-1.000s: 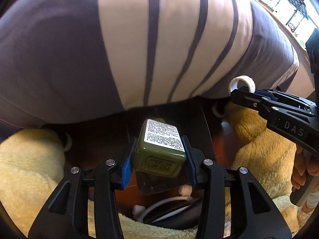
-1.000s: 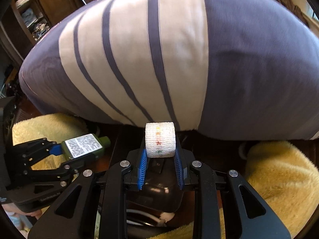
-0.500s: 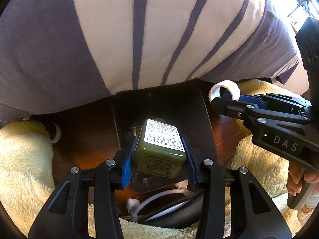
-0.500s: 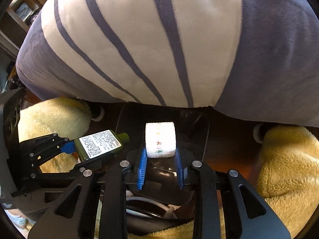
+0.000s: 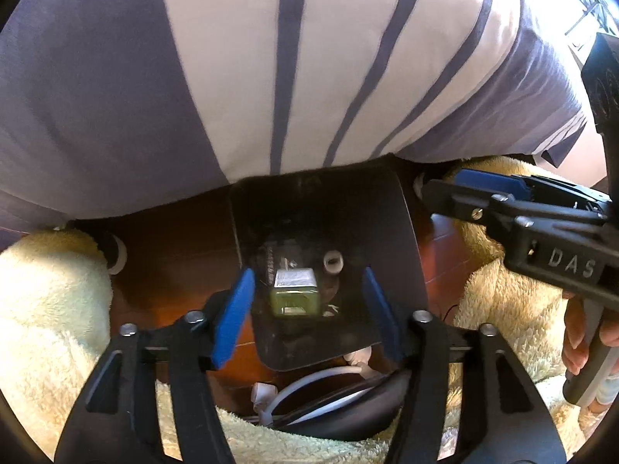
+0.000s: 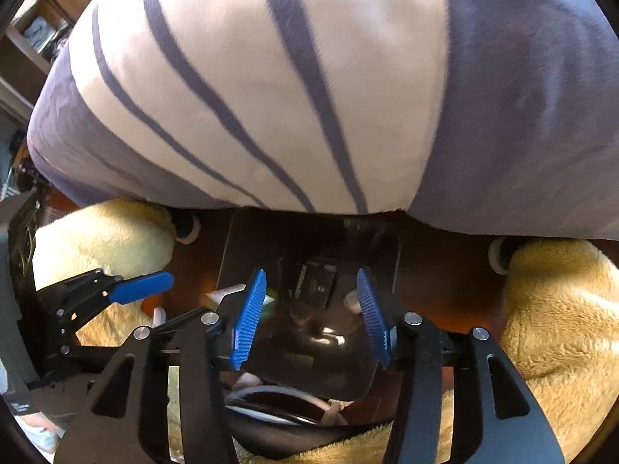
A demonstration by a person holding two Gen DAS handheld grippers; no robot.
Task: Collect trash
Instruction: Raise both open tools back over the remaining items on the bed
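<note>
Both the left gripper [image 5: 307, 309] and right gripper [image 6: 311, 317] have just spread open and empty, so the green bottle [image 5: 294, 295] and white tape roll [image 5: 332, 263] now lie inside the black bin [image 5: 402, 232], both pieces collected.

Home: wood shelves [image 6: 36, 34], hardwood floor [image 5: 174, 255].

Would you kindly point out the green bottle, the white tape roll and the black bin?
green bottle [image 5: 294, 297], left wrist view, its base end.
white tape roll [image 5: 332, 262], left wrist view, its ring face.
black bin [image 5: 402, 239], left wrist view, its right inner wall.
</note>
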